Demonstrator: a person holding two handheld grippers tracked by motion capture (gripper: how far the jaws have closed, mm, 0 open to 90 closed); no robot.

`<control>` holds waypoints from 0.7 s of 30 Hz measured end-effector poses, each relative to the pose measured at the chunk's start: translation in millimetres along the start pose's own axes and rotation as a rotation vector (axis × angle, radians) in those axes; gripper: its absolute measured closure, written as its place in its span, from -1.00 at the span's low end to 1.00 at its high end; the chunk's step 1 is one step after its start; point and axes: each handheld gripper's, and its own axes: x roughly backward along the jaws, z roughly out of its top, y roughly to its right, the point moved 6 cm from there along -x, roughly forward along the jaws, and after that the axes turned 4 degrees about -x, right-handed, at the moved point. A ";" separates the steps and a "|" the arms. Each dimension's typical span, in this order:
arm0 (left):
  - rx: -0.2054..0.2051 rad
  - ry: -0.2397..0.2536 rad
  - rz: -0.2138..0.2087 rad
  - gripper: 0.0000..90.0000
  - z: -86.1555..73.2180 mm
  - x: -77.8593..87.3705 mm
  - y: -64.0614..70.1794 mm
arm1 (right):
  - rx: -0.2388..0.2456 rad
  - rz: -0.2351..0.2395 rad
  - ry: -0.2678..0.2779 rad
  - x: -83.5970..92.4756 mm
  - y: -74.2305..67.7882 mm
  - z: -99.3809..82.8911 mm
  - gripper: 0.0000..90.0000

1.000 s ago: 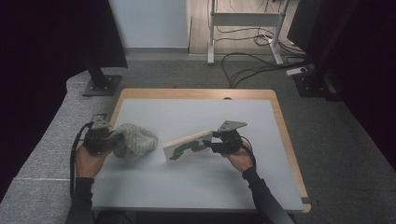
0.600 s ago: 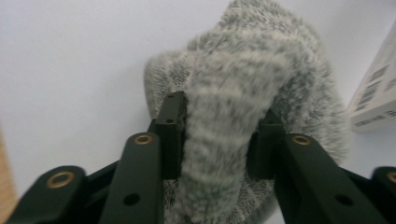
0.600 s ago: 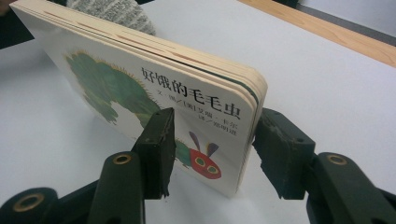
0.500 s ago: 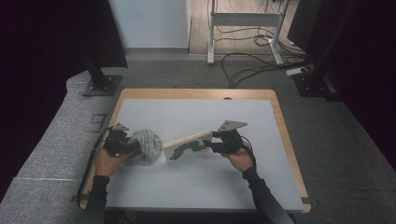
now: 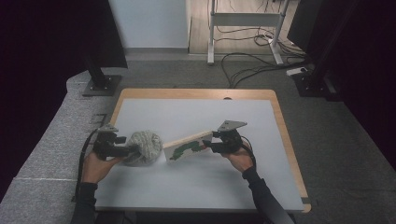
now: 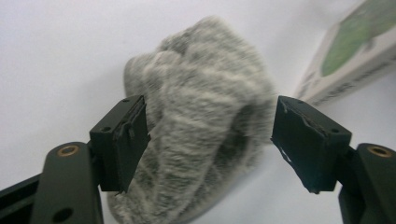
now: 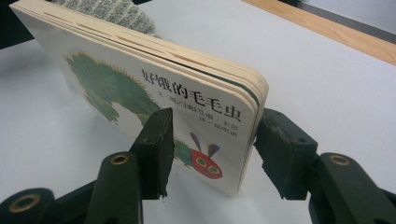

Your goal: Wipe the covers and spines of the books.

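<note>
A grey woolly bundle [image 5: 144, 147] lies on the white table top [image 5: 233, 112], touching the left end of a board book [image 5: 187, 144]. My left gripper [image 5: 128, 150] reaches it from the left. In the left gripper view the bundle [image 6: 201, 116] sits between the jaws of that gripper [image 6: 210, 140], which have just been opening; the pads do not squeeze it. The book [image 7: 140, 84], with a green caterpillar on its cover, stands on its edge. My right gripper [image 7: 212, 154] is shut on its near end, one pad on each cover.
A wooden rim [image 5: 280, 121] frames the table top. A monitor stand [image 5: 100, 84] sits on the grey carpet at the back left, with cables and a desk frame [image 5: 243, 28] behind. White surface lies bare in front of and behind the book.
My left hand carried the woolly bundle rightward up to the book's left end, then its jaws spread and it drew back slightly. The right hand and the book stayed put.
</note>
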 end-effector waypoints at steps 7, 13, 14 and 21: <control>-0.108 0.008 -0.058 -0.45 17.2 6.4 34.7 | -0.003 0.001 -0.005 -0.6 0.0 0.7 0.01; -0.165 0.013 -0.132 -0.38 28.5 -4.2 62.0 | -0.008 0.006 -0.010 -0.1 0.2 1.8 0.00; -0.174 0.014 -0.135 -0.36 29.5 -7.7 65.7 | -0.009 0.008 -0.011 0.0 0.2 1.9 0.00; -0.213 0.003 -0.161 -0.12 32.9 -36.4 82.2 | -0.012 0.025 -0.017 1.9 0.8 1.8 0.01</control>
